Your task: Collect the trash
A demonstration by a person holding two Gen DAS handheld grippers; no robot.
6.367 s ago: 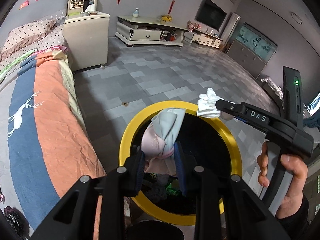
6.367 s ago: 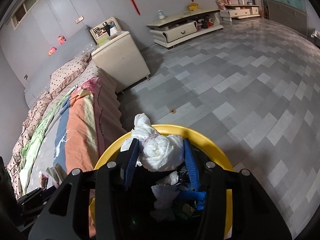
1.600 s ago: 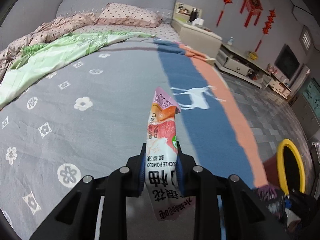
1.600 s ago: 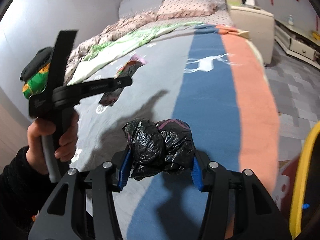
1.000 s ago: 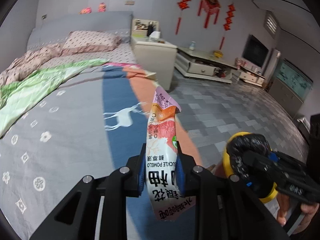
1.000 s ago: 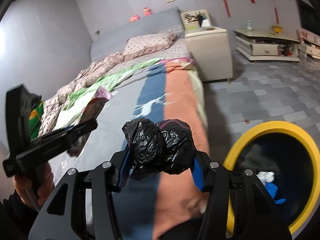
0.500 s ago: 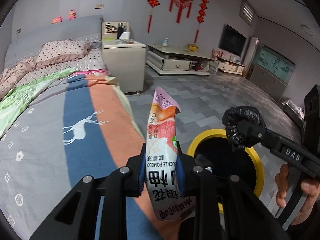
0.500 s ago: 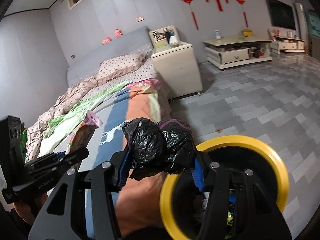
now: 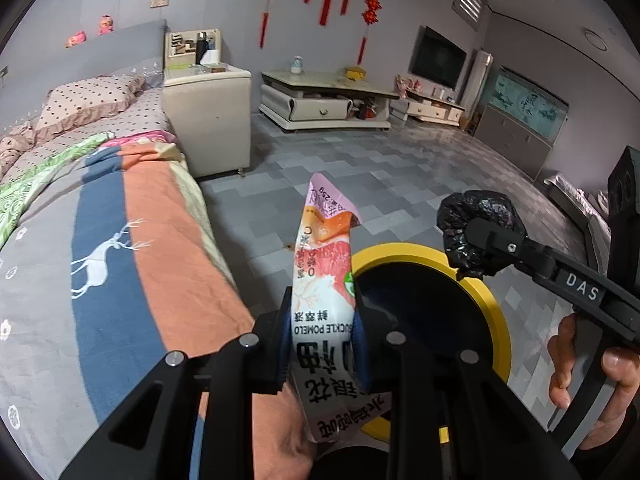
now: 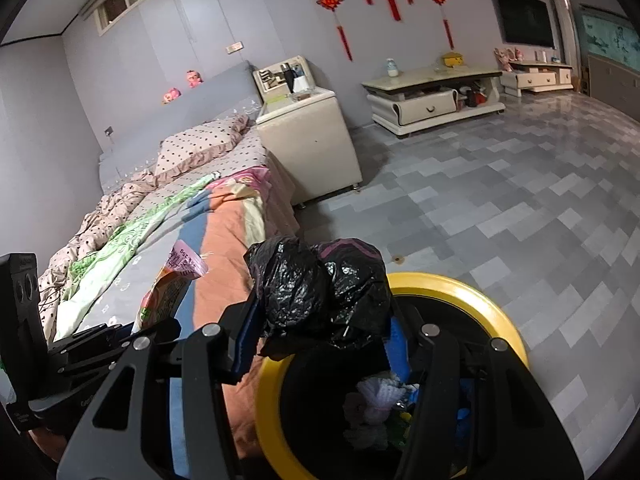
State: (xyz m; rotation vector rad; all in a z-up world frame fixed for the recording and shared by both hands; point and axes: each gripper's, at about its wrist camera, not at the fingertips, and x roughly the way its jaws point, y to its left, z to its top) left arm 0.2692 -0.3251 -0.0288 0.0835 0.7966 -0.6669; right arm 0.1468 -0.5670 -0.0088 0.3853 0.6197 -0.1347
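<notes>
Sticking up between the blue pads of the left tool (image 9: 322, 320) is one snack packet (image 9: 326, 280), pink at its top, printed with a cut pomelo and upside-down lettering; the jaws are closed narrow on its flat middle and its lower end hangs below them. One crumpled black bag (image 10: 316, 290), knotted into two lumps, sits in the right tool (image 10: 320, 336), whose jaws stand about half apart and press on the bag from both sides. From the left wrist view that bag (image 9: 478, 236) hangs over the far rim of the one bin (image 9: 490, 308), a round black tub with a yellow rim, standing on the floor just beside the bed (image 9: 120, 240). From the right wrist view the bin (image 10: 496, 320) lies right under the bag, and inside it are a white wad, something blue and other scraps too dim to count. One hand (image 9: 588, 368) grips the right tool's handle at the lower right of the left view. The packet (image 10: 168, 292) and left tool (image 10: 132, 340) show at the left of the right view, over the bed's edge. Its cover has grey, blue and orange bands with one white deer, and one dotted pillow (image 10: 200, 146). Beyond stand one cream nightstand (image 10: 312, 148), two low cabinets along the wall, and one dark screen (image 10: 524, 18) above them.
</notes>
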